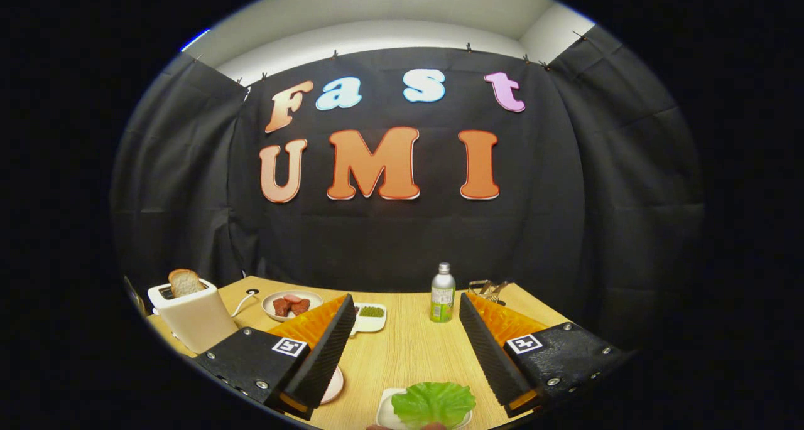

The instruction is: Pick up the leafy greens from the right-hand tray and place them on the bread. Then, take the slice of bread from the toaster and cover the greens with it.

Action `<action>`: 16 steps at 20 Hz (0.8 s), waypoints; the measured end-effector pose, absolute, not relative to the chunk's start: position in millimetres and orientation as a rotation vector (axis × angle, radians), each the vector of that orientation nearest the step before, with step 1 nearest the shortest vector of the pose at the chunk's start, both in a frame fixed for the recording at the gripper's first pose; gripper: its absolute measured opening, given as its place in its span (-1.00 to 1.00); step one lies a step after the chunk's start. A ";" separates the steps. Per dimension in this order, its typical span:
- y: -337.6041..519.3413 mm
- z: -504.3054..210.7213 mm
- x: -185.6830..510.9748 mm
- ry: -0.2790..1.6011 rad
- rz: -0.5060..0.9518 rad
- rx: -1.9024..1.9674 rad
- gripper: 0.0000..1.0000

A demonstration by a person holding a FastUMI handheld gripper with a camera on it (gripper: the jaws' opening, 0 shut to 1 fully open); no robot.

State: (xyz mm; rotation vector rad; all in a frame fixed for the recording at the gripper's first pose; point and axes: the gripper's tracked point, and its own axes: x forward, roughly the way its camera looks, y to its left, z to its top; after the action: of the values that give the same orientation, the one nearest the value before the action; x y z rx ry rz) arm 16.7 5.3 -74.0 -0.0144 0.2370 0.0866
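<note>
My tongs (pixel 402 311) are spread wide open with nothing between them. The lettuce leaf (pixel 433 403) lies low between my two fingers, close in: bright green, ruffled at the edge, with pale veins, resting on a small white tray (pixel 384 411) whose corners are rounded. Something reddish peeks out at the leaf's near edge; I cannot tell what it is.

Off beyond my left finger stands a boxy cream toaster (pixel 193 317) with a browned-crust slice of bread (pixel 184 282) poking up from its slot. Beside it sits a round white plate of reddish-brown meat pieces (pixel 291 305), and a small white dish with something green (pixel 370 316) shows just past that fingertip. A pink plate edge (pixel 334 386) peeks out under the same finger.

The table (pixel 402 348) is pale wood with a fine straight grain. A small bottle (pixel 443 293) with a silver cap and green label stands beyond the fingers; its print is too small to read.
</note>
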 end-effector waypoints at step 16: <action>-14.2 -211.6 -22.7 0.829 0.154 0.044 0.97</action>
State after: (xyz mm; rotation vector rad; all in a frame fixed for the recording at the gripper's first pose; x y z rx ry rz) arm -22.7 -14.2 -211.6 0.0442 0.8293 0.1538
